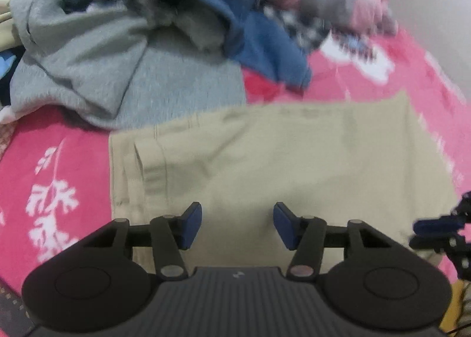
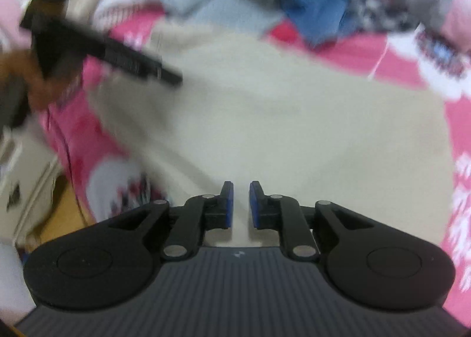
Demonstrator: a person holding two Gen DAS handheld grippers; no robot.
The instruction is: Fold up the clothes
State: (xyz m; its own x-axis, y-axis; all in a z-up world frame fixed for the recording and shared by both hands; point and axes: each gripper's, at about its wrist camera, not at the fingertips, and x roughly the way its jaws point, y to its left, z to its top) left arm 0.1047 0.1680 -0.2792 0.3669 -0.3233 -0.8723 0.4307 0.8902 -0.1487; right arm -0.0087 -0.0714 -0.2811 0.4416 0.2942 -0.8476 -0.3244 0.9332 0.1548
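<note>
A folded beige garment (image 1: pixel 279 160) lies flat mid-frame on the pink floral bed cover (image 1: pixel 59 166). The left gripper (image 1: pixel 237 225) hovers over its near edge, spread wide and empty. The right gripper (image 2: pixel 241 204) is nearly pressed together, a narrow gap left, pinching nothing. A pile of grey and blue clothes (image 1: pixel 132 42) fills the upper left.

The left claw (image 1: pixel 237 225) is black with dark blue pads (image 1: pixel 192 226), and so is the right claw (image 2: pixel 241 204). Under and ahead of the left claw lies a plain beige garment (image 1: pixel 279 154). Beyond it, ahead and to the left of that claw, is a plain grey garment (image 1: pixel 97 72), with a mid-blue garment (image 1: pixel 235 13) behind it and a black-and-white checked cloth (image 1: pixel 300 28) to the right. The bed cover (image 1: pixel 59 166) is bright pink with white leaf and flower prints.
</note>
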